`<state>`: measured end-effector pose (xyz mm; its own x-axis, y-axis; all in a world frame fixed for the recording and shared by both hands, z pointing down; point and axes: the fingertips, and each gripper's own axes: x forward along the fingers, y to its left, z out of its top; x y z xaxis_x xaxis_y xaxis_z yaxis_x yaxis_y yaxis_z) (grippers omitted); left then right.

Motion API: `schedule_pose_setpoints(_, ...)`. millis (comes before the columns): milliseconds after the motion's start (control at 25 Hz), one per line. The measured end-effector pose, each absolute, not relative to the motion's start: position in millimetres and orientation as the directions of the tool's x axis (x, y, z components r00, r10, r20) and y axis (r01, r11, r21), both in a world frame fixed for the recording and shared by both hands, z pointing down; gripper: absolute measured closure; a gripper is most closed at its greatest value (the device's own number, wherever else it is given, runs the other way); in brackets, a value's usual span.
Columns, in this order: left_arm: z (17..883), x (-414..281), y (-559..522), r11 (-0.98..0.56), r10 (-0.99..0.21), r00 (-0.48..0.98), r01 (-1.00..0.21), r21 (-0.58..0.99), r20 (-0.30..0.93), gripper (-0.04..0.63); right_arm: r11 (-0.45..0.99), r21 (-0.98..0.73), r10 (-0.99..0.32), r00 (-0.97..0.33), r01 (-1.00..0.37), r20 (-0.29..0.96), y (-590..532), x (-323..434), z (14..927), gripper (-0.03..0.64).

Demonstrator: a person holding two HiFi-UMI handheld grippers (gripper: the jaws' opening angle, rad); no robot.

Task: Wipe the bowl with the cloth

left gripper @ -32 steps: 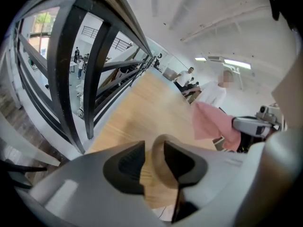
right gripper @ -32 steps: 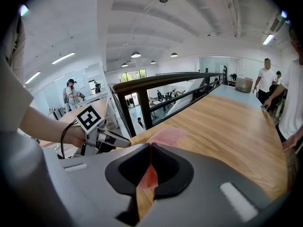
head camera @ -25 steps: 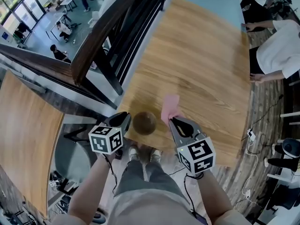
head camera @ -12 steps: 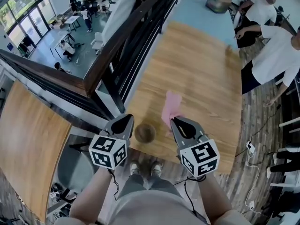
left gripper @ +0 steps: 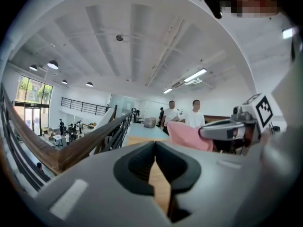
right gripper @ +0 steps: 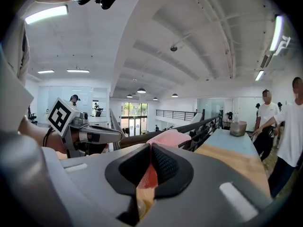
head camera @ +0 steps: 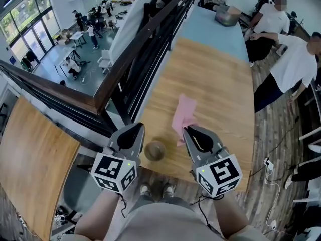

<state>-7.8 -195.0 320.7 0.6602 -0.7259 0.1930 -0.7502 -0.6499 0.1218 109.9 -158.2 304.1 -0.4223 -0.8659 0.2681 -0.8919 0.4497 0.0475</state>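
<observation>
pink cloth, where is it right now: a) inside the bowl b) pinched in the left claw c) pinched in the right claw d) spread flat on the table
c: the right claw is closed on the pink cloth. The left claw is shut with nothing in it, and the bowl sits apart on the table.

Table (head camera: 215, 84): wooden top that I look steeply down on, with a pale blue stretch (head camera: 210, 24) at its far end.
Container (head camera: 226, 17): grey, on the blue part.
Railing (head camera: 131, 59): dark wood, along the table's left side.
People (head camera: 296, 64): two in white shirts, at the table's right.
Lower floor (head camera: 75, 49): I see desks and people down there.
</observation>
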Motion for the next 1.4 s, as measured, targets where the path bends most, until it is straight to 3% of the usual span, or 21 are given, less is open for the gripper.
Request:
schedule_pose_setpoints(640, 270, 5, -161, -0.671, -0.740, 0.668, -0.741, -0.026, 0.076, 0.594, 0.434, 0.072, -0.897, -0.423, -0.898, 0.131, -129, 116, 256, 0.603)
schedule_pose_setpoints(1400, 263, 2, -148, -0.664, -0.748, 0.661, -0.746, -0.059, 0.063, 0.594, 0.437, 0.060, -0.896, -0.428, -0.897, 0.118, -118, 106, 251, 0.603)
